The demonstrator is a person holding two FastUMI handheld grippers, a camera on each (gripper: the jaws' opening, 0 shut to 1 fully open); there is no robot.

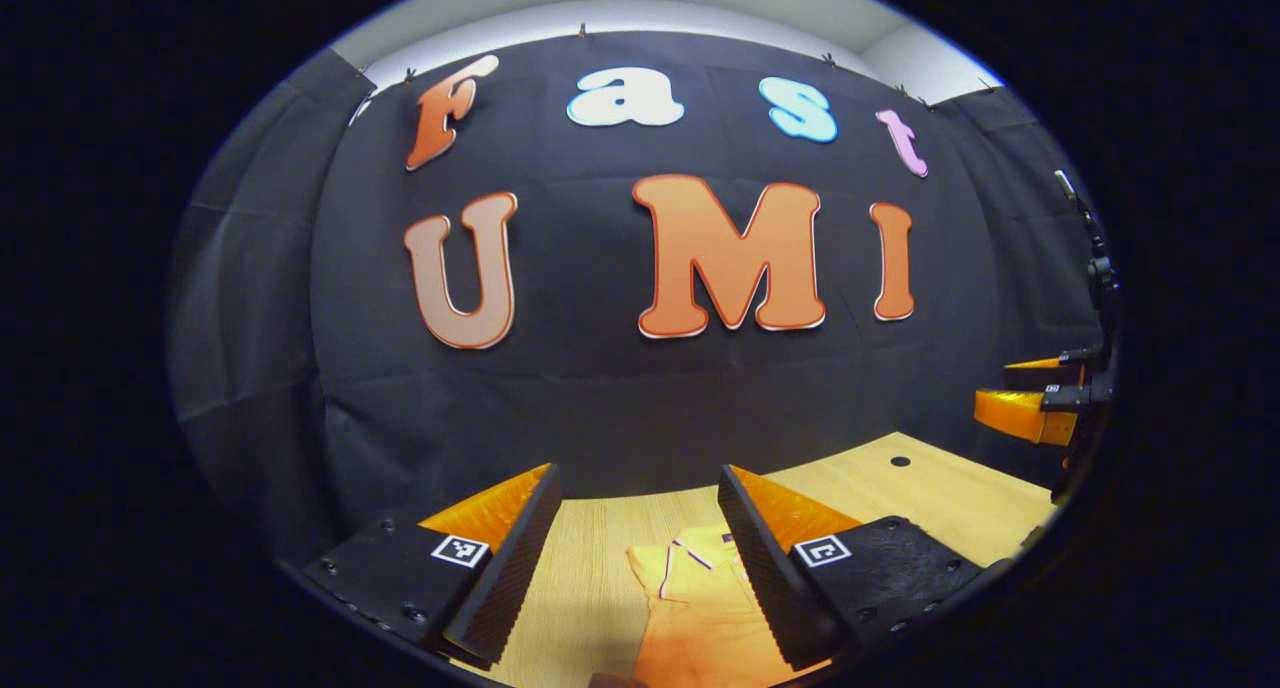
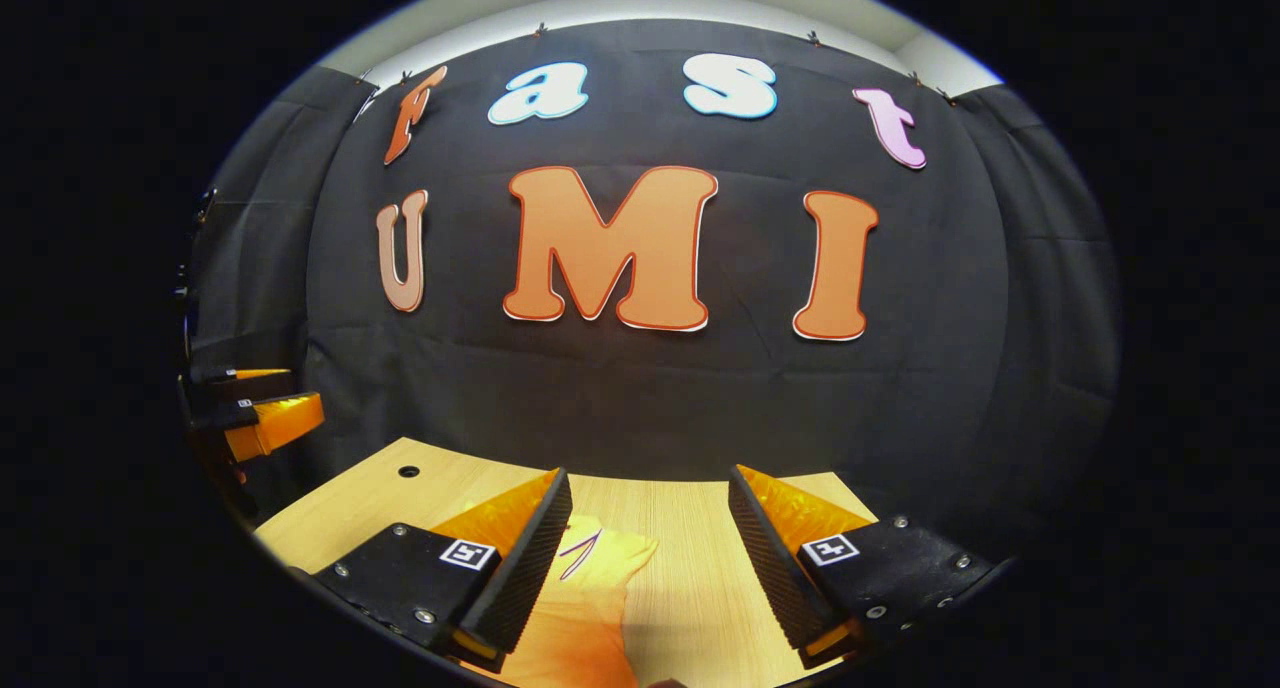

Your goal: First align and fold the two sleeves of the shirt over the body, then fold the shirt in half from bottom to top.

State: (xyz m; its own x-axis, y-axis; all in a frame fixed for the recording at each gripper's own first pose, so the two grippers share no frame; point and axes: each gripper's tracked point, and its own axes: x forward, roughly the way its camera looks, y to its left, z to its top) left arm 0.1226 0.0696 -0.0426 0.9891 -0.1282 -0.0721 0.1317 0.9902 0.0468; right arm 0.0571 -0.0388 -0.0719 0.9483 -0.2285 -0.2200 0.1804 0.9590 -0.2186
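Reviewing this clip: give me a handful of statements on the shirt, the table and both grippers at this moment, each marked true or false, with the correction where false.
1. The left gripper is open, with nothing between its fingers. True.
2. The right gripper is shut on the shirt. False: it is open, and the shirt lies on the table below it.
3. The shirt is orange. True.
4. The table has a dark metal top. False: it is light wood.
5. The table top has a small round hole near its far edge. True.
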